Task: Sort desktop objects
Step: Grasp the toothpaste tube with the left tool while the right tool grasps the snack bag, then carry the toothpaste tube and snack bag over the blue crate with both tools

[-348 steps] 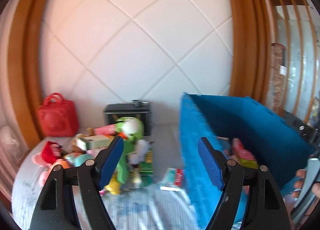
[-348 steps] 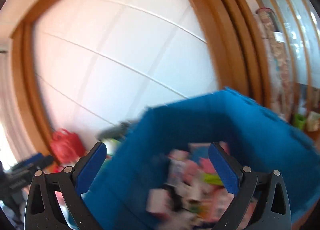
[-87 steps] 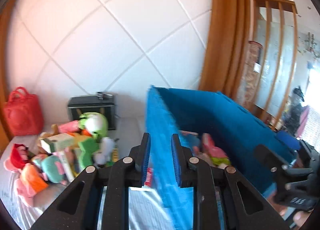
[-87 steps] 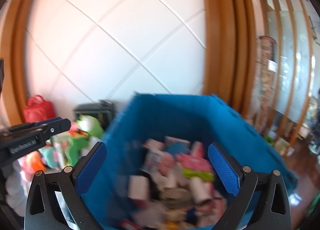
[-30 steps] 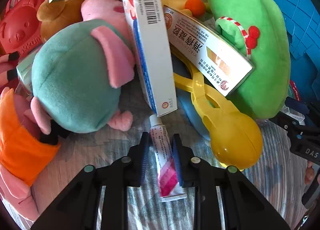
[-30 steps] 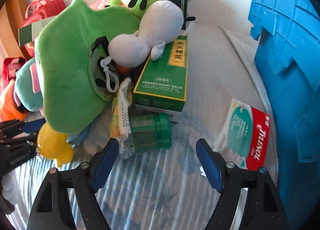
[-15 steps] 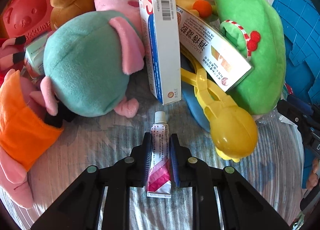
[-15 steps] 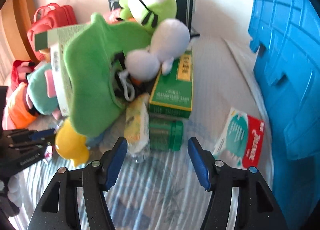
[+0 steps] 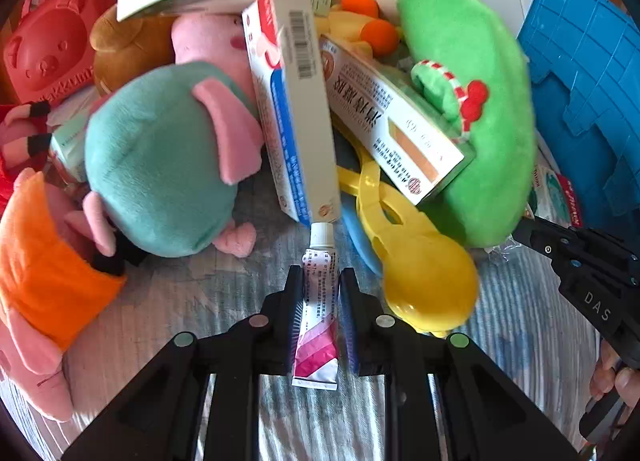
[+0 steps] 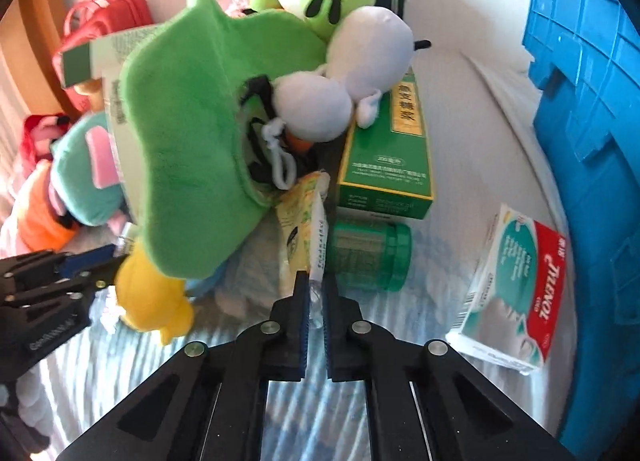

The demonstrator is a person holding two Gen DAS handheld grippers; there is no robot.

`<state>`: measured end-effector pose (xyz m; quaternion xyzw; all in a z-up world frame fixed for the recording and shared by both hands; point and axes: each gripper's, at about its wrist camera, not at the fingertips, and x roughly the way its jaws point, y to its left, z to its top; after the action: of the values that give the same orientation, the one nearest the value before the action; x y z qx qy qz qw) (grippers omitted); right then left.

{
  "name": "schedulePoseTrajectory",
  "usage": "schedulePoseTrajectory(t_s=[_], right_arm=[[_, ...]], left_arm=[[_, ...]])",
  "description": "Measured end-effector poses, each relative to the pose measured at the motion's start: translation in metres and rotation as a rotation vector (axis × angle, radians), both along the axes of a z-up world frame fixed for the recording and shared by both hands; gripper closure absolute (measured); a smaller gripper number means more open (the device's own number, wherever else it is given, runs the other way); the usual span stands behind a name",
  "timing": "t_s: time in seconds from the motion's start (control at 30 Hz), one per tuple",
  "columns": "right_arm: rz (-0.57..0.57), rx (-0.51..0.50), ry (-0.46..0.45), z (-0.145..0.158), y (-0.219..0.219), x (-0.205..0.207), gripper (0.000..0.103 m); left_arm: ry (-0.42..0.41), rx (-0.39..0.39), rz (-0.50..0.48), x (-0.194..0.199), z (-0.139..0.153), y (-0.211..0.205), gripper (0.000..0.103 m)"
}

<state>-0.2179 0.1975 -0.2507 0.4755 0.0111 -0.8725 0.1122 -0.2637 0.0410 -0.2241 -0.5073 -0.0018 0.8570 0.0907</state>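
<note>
At pile's near edge: left gripper (image 9: 319, 295) jaws pinching ointment tube (image 9: 318, 311); right gripper (image 10: 315, 301) jaws just closed on clear packet (image 10: 311, 237).

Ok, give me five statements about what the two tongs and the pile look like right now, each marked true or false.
1. The left tongs are closed on a small tube with a white cap. True.
2. The right tongs stand wide open over the Tylenol box. False: they have just closed on the clear end of a yellow packet; the box lies apart to their right.
3. The green jar lies on its side in front of the green carton. True.
4. The blue crate is left of the pile. False: it stands on the right.
5. A yellow plastic scoop lies beside the left tongs. True.
</note>
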Motion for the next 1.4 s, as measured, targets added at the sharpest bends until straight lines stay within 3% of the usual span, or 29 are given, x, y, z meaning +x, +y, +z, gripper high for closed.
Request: schedulePoseTrajectory(t_s=[0.3,0.4,0.43,0.77,1.03,1.17,1.4], right_arm=[[0.011,-0.032,0.114,0.055,0.007,0.036,0.097],[0.022,-0.018,0.189,0.080,-0.005,0.053,0.097],[0.024,-0.017,0.214,0.086,-0.004,0.059,0.097],[0.037,-0.017,0.516,0.197,-0.004,0.152,0.097],[-0.058,0.010,0.681,0.254,0.033,0.207,0.097],[-0.176,0.059,0.755,0.284,0.076,0.232,0.097],[-0.382,0.175,0.803,0.301,0.158,0.261,0.097]], left_arm=[[0.163,-0.012,0.003,0.030,0.057,-0.009,0.085],[0.221,-0.012,0.009,0.039,0.080,-0.026,0.085],[0.238,-0.014,0.013,0.039,0.086,-0.014,0.085],[0.444,-0.016,-0.008,0.136,0.166,0.003,0.085],[0.548,0.032,-0.140,0.161,0.217,0.065,0.085],[0.599,0.079,-0.207,0.168,0.246,0.112,0.085],[0.656,0.161,-0.333,0.185,0.289,0.206,0.085]])
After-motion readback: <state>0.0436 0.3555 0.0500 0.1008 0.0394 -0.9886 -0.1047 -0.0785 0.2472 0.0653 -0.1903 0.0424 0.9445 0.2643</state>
